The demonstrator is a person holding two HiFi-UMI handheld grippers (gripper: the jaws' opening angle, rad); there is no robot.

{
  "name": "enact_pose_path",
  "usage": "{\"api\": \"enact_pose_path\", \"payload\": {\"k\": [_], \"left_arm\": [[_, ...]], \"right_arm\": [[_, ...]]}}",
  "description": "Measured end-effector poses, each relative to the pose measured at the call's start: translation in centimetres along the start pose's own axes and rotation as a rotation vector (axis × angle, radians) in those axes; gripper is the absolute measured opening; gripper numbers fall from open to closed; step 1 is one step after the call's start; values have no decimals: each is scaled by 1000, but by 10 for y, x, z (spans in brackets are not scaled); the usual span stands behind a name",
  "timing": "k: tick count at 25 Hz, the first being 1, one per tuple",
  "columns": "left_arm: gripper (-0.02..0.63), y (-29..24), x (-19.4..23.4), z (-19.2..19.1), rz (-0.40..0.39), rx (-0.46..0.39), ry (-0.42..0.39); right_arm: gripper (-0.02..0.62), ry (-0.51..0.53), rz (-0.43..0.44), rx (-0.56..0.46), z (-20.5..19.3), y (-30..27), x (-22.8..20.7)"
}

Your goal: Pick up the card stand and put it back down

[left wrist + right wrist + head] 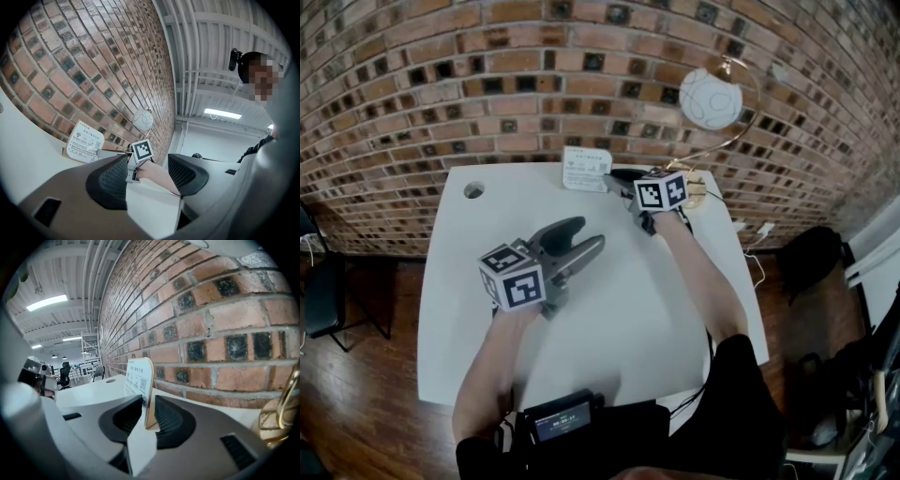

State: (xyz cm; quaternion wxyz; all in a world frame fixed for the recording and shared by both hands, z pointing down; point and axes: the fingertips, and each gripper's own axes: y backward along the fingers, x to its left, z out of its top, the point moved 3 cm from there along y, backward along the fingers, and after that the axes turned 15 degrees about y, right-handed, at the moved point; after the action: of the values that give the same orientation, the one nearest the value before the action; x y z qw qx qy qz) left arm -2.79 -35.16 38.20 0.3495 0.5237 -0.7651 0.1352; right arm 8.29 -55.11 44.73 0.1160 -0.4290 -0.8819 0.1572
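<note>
Two claws are in play over a white bench (pixel 666 319) that stands against a brick wall (pixel 487 84). The card stand (pixel 584 169) sits upright on the bench near its far edge, close to the wall, its white printed face turned toward the person.

The right claw (pixel 617 178) reaches out to the stand from the right. In the right gripper view the card stand (pixel 140 376) rises edge-on between the two dark ribbed pads of the right claw (pixel 149 403). The jaws stand partly apart around it, close on both sides, and do not look clamped on it. The foot of the stand is down on the bench surface.

The left claw (pixel 592 236) hangs over the middle of the bench, well apart from the stand. The left gripper view shows the left claw (pixel 147 164) with jaws wide and nothing between them. Beyond them the card stand (pixel 84 146) and the right hand's marker cube (pixel 143 150) appear side by side.

A lamp (pixel 711 98) with a white globe on a brass hoop stands at the bench's far right corner, just beyond the right claw. A round hole (pixel 473 190) marks the far left part of the bench.
</note>
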Motion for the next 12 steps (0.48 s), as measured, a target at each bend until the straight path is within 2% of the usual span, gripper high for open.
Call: {"api": "enact_pose_path", "payload": {"k": [12], "left_arm": [[265, 0, 3, -2, 10, 7, -8]], "right_arm": [[114, -26, -23, -7, 0, -4, -7]]}}
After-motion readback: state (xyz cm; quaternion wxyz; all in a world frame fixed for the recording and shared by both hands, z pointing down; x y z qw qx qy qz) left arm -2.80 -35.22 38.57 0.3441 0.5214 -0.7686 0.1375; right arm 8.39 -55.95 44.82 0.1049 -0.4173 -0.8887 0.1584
